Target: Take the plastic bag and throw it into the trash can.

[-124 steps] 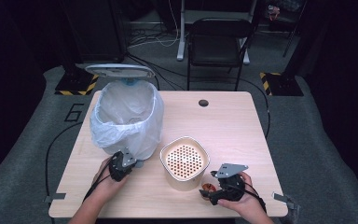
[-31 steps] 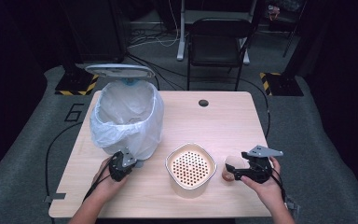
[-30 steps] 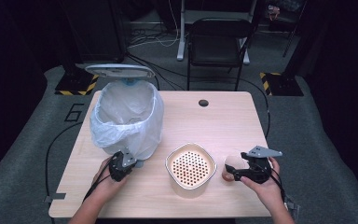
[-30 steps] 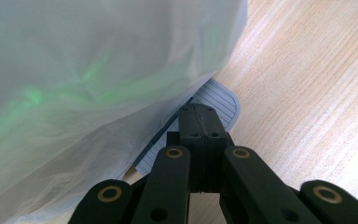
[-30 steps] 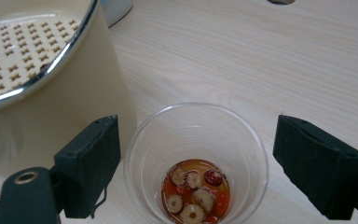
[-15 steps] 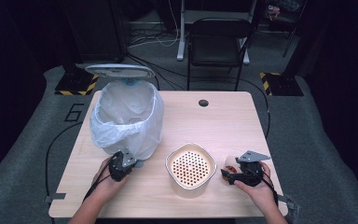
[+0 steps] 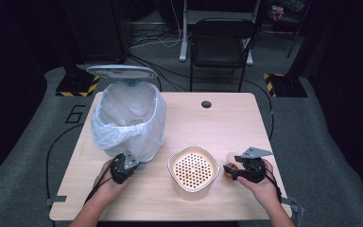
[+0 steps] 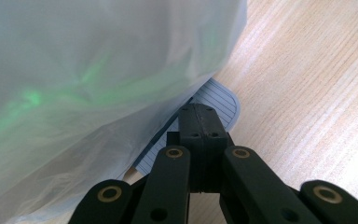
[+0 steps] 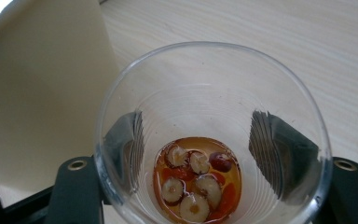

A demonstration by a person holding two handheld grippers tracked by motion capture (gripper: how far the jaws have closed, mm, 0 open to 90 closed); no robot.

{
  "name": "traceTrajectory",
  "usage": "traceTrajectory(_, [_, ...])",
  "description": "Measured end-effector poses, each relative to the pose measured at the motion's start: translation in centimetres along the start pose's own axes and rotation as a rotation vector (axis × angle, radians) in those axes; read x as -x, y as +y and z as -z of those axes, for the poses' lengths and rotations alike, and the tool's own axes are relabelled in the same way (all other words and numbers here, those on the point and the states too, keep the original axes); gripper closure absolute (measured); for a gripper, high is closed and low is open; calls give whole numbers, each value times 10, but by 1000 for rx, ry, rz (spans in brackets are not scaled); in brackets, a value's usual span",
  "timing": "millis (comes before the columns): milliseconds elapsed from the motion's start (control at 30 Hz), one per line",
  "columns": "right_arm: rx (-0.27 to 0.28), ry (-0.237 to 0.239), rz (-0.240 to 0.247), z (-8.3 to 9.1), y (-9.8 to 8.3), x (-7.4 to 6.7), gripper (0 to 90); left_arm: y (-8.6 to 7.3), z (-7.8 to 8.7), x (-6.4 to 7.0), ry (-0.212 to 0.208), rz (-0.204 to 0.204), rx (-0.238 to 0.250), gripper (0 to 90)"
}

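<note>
Two black jaws of the right gripper [image 9: 200, 154], just closing, are clamped on the thin clear plastic cup [image 9: 209, 130] beside the cream perforated strainer pot [image 7: 193, 171]; light, crushable, liquid inside, so a gentle mid-wall grip is advised. The left gripper [image 8: 200, 123] is held together, empty.

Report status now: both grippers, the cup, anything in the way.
Left gripper shut, at the bin's pedal. Right gripper has been closing around the clear cup; fruit slices and liquid inside. Strainer pot stands close beside the cup.

The right gripper [image 7: 232, 170] has slid from the lower right of the high view toward the strainer bowl [image 7: 193, 171], which shifted right and down earlier; its jaws have just been closing around the glass cup [image 9: 212, 135].
</note>
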State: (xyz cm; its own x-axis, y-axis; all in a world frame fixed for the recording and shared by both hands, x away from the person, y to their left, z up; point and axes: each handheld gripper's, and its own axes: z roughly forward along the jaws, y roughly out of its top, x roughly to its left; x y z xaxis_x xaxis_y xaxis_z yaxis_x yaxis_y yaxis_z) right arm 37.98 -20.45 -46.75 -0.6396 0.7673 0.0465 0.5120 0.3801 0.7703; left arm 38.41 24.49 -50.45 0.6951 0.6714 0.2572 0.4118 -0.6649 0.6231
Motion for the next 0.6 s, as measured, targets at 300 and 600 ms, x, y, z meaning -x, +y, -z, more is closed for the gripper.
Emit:
traceTrajectory(300, [35,13,84,-1,41,5,351,0,0,0,0,-1,5,900])
traceTrajectory(600, [48,63,197,-17,92,7,356,0,0,0,5,2,7,900])
